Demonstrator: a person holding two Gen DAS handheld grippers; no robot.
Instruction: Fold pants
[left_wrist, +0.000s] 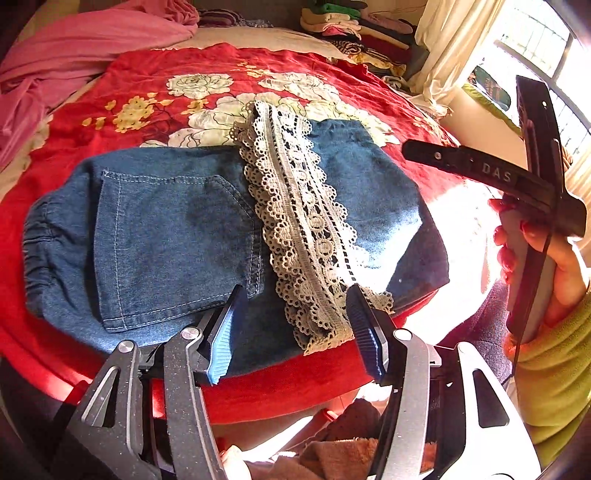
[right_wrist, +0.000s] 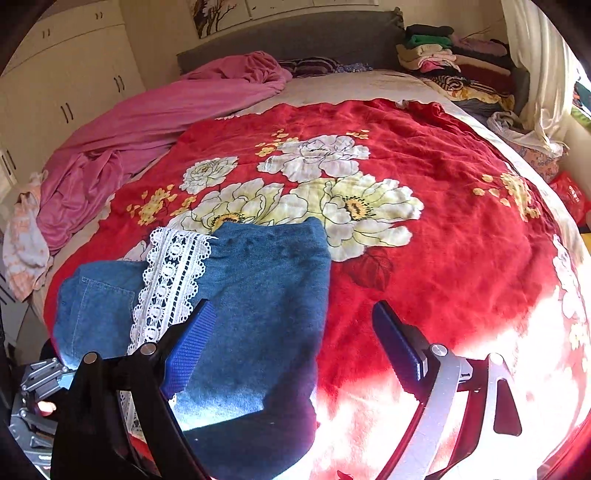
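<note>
The left gripper (left_wrist: 291, 325) stands parted over the near edge of the pants (left_wrist: 166, 236), its pads clear of the cloth and clamping nothing. The right gripper (right_wrist: 295, 354) is spread wide, one finger above the denim and the other above the bedspread (right_wrist: 424, 280), likewise empty.

The pants lie folded into a compact bundle near the front of the bed, back pocket (left_wrist: 170, 240) up, with a cream lace trim (left_wrist: 295, 221) running across the fold (the elastic waistband sits at the left in the left wrist view). Under them spreads the red floral bedspread, sunlit at its near edge. A pink sheet (right_wrist: 155, 122) is bunched at the far left, and stacked clothes (right_wrist: 443, 62) sit by the headboard.
</note>
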